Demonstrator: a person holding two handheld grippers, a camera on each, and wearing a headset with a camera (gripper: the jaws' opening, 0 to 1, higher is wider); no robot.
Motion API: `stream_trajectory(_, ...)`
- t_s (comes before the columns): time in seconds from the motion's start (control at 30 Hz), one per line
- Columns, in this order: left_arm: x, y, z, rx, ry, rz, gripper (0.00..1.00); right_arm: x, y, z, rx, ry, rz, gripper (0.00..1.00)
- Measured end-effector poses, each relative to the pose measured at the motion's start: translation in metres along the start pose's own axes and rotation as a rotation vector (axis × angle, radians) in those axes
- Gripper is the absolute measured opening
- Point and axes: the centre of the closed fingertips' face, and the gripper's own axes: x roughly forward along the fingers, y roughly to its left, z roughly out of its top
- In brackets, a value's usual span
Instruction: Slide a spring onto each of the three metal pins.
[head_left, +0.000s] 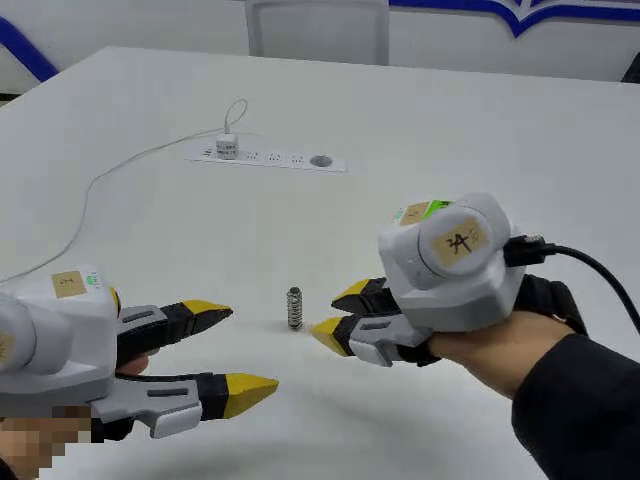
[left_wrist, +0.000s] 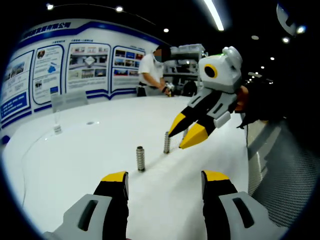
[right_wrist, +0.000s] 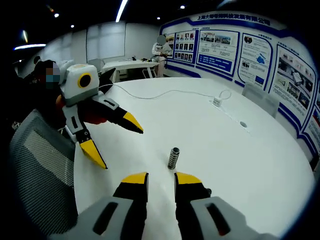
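White table, power strip beyond spring

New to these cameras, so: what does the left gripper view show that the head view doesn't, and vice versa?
Left gripper view: a second spring-covered pin, wall posters and a person standing at the back. Head view: a tan label on the back of the right tongs. Both: a spring-covered pin, the open right tongs, the white table.
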Motion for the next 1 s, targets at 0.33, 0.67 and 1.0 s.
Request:
stream_trajectory(0.33, -0.001, 0.0, 0.0, -0.002, 0.0, 0.002, 0.61, -0.032, 0.0, -0.018, 0.017, -0.009, -0.026, 0.23)
stream_trajectory(0.67, 0.0, -0.003, 0.001, 0.002, 0.006, -0.004, 0.62, -0.066, -0.013, -0.044, 0.095, -0.021, -0.097, 0.24)
stream_trajectory(1.0, 0.0, -0.003, 0.002, 0.003, 0.01, -0.003, 0.63, -0.097, -0.049, -0.068, 0.179, -0.056, -0.216, 0.3)
